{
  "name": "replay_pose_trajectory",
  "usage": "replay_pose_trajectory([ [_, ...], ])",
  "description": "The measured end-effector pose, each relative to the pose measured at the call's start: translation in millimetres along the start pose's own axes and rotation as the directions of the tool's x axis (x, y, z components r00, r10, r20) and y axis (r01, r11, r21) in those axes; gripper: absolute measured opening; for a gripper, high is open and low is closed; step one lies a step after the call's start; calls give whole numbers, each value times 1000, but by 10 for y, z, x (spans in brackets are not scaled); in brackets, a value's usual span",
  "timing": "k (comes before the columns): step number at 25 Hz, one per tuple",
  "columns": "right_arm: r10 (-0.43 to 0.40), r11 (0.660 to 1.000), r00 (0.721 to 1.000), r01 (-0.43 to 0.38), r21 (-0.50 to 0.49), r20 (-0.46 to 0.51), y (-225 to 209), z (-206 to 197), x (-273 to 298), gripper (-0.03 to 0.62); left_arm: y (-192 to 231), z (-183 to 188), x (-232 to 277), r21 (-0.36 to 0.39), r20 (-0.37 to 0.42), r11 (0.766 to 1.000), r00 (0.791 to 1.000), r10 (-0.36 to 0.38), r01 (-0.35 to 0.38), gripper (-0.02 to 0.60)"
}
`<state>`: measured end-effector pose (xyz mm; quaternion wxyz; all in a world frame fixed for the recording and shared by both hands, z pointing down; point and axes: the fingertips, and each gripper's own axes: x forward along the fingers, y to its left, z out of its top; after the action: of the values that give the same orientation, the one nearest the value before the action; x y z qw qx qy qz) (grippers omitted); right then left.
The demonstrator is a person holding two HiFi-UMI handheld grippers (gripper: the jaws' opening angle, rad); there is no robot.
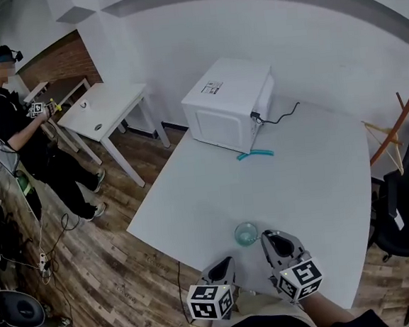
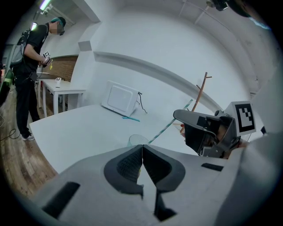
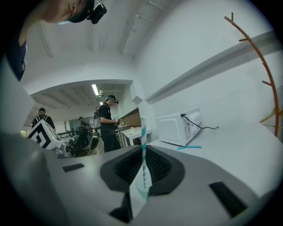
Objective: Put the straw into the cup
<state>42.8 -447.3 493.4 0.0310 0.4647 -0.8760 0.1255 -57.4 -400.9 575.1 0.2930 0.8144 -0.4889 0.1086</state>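
Note:
A clear cup point(image 1: 245, 233) stands near the front edge of the white table point(image 1: 312, 178). In the left gripper view its rim point(image 2: 138, 140) shows just beyond the jaws. My right gripper point(image 3: 143, 148) is shut on a teal-and-white striped straw point(image 3: 143, 137), which sticks out past the jaws with a paper wrapper around its lower part. The left gripper view shows that straw point(image 2: 169, 125) slanting down toward the cup from the right gripper point(image 2: 182, 117). My left gripper point(image 2: 142, 146) is shut with nothing in it. Both grippers hover at the table's front edge, left point(image 1: 227, 262) and right point(image 1: 268, 236) of the cup.
A white microwave point(image 1: 229, 103) sits at the table's far side with a black cable. Teal straws point(image 1: 255, 153) lie in front of it. A person point(image 1: 16, 126) stands at a smaller white table point(image 1: 107, 107) to the left. A black chair point(image 1: 407, 198) is on the right.

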Motion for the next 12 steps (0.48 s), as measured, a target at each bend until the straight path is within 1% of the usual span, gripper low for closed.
replay_pose_trajectory([
  [12, 5, 999, 998, -3, 35, -64, -215, -328, 244, 43, 181, -166, 246, -30, -42, 999, 999, 32, -33, 20],
])
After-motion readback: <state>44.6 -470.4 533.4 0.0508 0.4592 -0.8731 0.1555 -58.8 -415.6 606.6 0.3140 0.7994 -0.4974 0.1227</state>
